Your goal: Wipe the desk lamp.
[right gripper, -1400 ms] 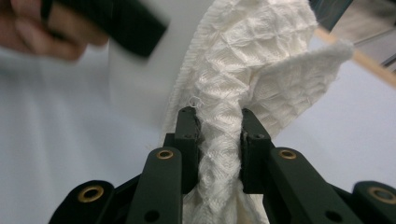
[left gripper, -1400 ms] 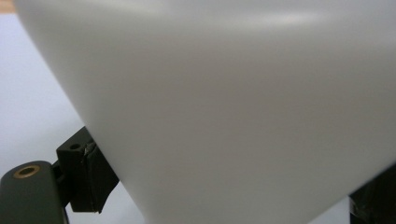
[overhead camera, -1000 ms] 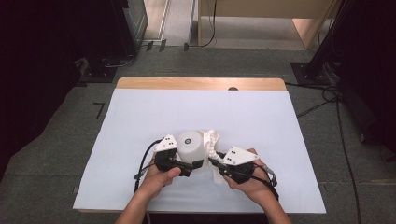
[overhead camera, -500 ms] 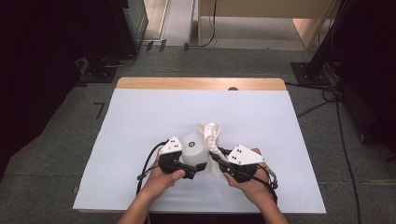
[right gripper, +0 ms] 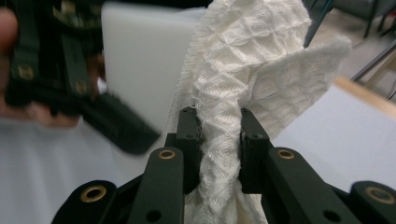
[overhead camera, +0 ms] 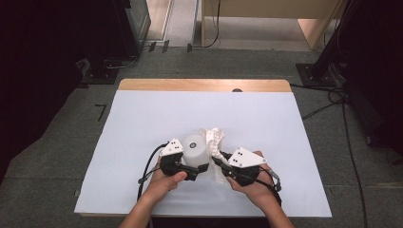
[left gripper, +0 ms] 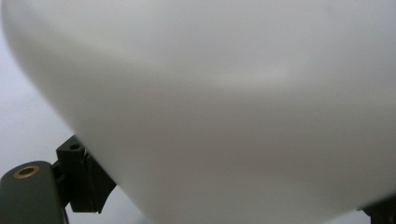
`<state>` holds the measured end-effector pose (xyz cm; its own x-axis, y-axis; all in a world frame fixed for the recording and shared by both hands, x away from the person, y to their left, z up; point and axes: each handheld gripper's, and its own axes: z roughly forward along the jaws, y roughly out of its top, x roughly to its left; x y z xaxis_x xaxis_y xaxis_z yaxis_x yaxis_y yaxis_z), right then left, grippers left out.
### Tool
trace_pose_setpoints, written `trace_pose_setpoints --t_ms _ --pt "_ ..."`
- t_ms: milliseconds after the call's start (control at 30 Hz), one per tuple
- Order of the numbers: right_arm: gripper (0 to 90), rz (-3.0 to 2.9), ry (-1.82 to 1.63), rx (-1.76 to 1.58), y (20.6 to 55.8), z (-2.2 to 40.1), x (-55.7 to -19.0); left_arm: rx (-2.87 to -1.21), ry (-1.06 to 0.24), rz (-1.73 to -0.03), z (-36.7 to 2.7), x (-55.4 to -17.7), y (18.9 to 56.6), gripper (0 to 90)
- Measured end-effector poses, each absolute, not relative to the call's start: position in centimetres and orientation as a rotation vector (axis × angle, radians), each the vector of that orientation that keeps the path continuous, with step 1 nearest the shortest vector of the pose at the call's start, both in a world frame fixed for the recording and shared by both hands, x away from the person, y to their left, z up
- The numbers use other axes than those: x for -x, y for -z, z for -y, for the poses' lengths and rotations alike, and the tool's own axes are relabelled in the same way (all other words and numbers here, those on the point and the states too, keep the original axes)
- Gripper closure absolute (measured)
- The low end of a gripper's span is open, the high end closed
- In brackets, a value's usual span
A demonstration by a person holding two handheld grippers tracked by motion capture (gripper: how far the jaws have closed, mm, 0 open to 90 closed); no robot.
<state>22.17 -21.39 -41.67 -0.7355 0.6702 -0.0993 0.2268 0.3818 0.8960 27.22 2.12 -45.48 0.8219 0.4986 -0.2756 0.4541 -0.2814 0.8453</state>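
2 things in play: white waffle-weave cloth (right gripper: 243,60) and white plastic cup (overhead camera: 196,148), both near table's front edge, about centre. Cloth stands bunched up just right of cup, touching or nearly touching its side; its lower end trails down onto the table sheet (overhead camera: 142,118) under the right gripper (overhead camera: 219,161). R gripper view: jaws pinched onto a twisted fold of the cloth, pads pressing it from both sides, rest of cloth fanning out above the tips; cup's flat white side sits behind-left of the cloth. Left gripper (overhead camera: 198,168) is at the cup's near side in high view, tips against or under its lower wall. L gripper view: cup's wall very close and blurred, 1 black jaw pad (left gripper: 86,179) at its lower left edge, 2nd jaw barely showing at bottom right corner, so cup sits between the jaws; looks clamped on cup but contact on far pad can't be confirmed. Cup looks tilted toward the left hand (overhead camera: 164,183). Right hand (overhead camera: 252,187) wraps its gripper body from below-right. Grippers close together, nearly tip to tip. White sheet covers wooden table (overhead camera: 204,84); grey floor (overhead camera: 47,142) around it.
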Motion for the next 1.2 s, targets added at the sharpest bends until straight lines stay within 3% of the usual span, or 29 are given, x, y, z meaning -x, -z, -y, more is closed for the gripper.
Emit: trace_pose_setpoints --t_ms 333,467,667,1200 --pt "74.6 -2.386 -1.131 -0.843 44.6 21.2 -23.5 -1.899 -0.084 -0.723 -3.0 -27.7 45.0 8.0" --pt "74.6 -2.298 -1.197 -0.870 43.6 21.7 -23.6 -1.896 -0.135 -0.716 -3.5 -27.9 45.0 8.0" --pt "74.6 -2.086 -1.292 -1.018 42.4 23.8 -23.7 -1.986 -0.368 -0.796 -3.3 -28.4 46.5 7.9" --pt "74.4 -2.047 -1.310 -1.048 42.5 24.5 -23.7 -2.025 -0.482 -0.784 -3.1 -28.3 47.8 6.2"
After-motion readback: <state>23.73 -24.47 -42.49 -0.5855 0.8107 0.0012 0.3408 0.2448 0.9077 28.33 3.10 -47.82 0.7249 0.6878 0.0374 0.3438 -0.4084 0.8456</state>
